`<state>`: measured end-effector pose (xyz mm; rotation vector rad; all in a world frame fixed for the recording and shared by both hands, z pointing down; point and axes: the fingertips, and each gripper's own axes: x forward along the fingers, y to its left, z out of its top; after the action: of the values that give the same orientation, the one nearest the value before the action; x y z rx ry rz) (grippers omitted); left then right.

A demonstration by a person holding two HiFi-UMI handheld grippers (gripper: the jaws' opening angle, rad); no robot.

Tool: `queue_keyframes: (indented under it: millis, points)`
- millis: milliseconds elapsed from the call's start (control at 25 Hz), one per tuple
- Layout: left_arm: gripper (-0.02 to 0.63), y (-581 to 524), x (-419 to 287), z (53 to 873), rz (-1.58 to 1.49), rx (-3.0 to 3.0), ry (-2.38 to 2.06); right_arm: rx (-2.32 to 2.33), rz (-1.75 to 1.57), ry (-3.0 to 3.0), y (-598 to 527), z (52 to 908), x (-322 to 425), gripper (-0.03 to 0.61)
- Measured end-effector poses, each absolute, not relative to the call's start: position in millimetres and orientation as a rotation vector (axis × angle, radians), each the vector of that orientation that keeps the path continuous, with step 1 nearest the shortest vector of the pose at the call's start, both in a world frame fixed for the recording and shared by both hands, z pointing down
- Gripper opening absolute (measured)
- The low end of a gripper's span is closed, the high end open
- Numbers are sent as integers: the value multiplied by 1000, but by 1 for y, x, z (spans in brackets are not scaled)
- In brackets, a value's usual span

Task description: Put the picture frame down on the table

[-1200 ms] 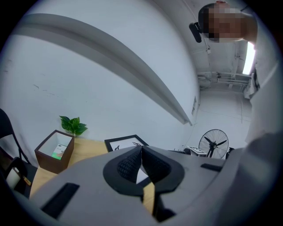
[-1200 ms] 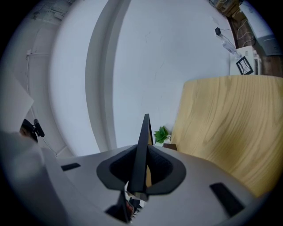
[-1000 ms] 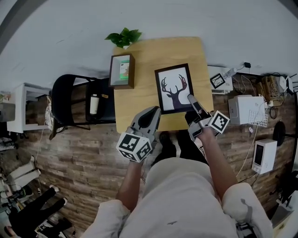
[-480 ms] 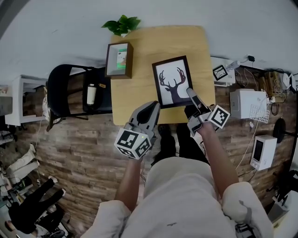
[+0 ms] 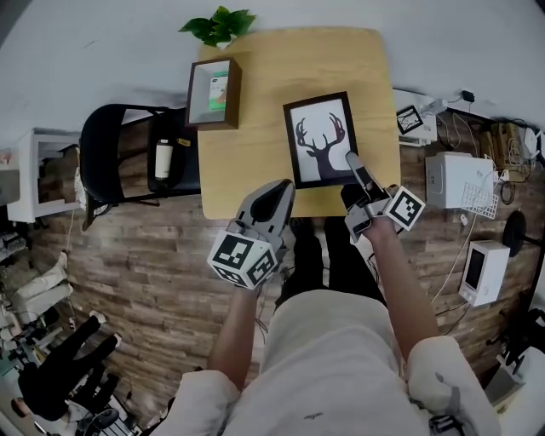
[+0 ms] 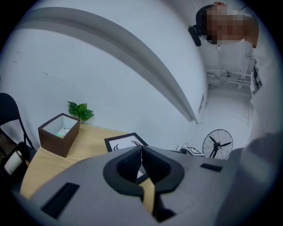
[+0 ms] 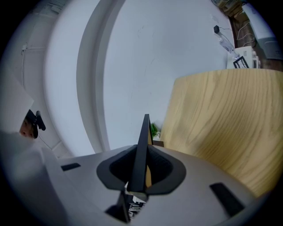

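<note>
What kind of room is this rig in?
Likely a makeshift lab or office corner: white equipment boxes and a fan around one small wooden table, plank floor, bare white wall.

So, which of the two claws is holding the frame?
The right claw: its jaws clamp the edge of the black frame. The left claw is shut with nothing between its jaws.

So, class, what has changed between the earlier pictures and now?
The right gripper has lowered the picture frame toward the table, still clamped on its edge. The left gripper stayed shut and empty; the wooden box and plant stayed put.
</note>
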<state>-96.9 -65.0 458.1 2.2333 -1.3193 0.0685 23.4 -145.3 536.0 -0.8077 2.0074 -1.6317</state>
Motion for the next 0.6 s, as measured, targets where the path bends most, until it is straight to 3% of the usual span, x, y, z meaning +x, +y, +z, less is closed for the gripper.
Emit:
queue_keyframes:
  millis: [600]
  points:
    - [8, -83, -87, 486, 87, 2227, -1282, -873, -1654, 2000, -158, 575, 24, 64]
